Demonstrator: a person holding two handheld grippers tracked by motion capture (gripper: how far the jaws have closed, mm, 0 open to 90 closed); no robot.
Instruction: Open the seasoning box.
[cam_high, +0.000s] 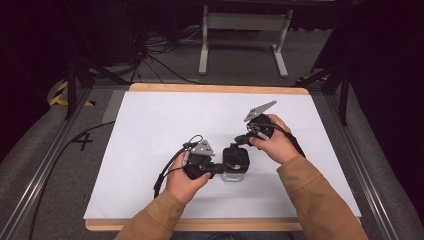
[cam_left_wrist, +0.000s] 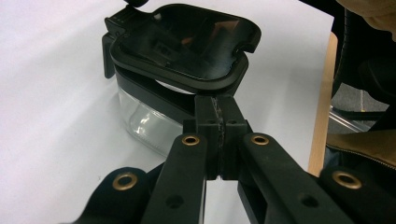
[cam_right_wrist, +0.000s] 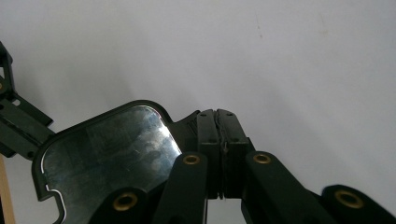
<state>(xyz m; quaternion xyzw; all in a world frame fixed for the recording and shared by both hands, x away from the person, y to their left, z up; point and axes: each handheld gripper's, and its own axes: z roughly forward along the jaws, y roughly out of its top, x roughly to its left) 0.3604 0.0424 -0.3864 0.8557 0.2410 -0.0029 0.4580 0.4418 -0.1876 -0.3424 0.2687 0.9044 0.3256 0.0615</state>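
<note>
- Centrally on the white surface (cam_high: 150, 125) sits the clear container (cam_left_wrist: 140, 119) with its black lid (cam_left_wrist: 182, 42).
- Left hand-held gripper (cam_high: 216, 169) is clenched at the lid's near edge.
- Right hand-held gripper (cam_high: 239, 141) is clenched at its far side.

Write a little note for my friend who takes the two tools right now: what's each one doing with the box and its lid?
Left tool: jaws closed at the rim of the black lid on its near side.
Right tool: jaws closed at the lid's edge.
Clear container: stands on the white table, between both hands; the lid sits tilted over it.
Done: both tools are at the lid.
Left: the lid is neither flat on nor clear of the container.
</note>
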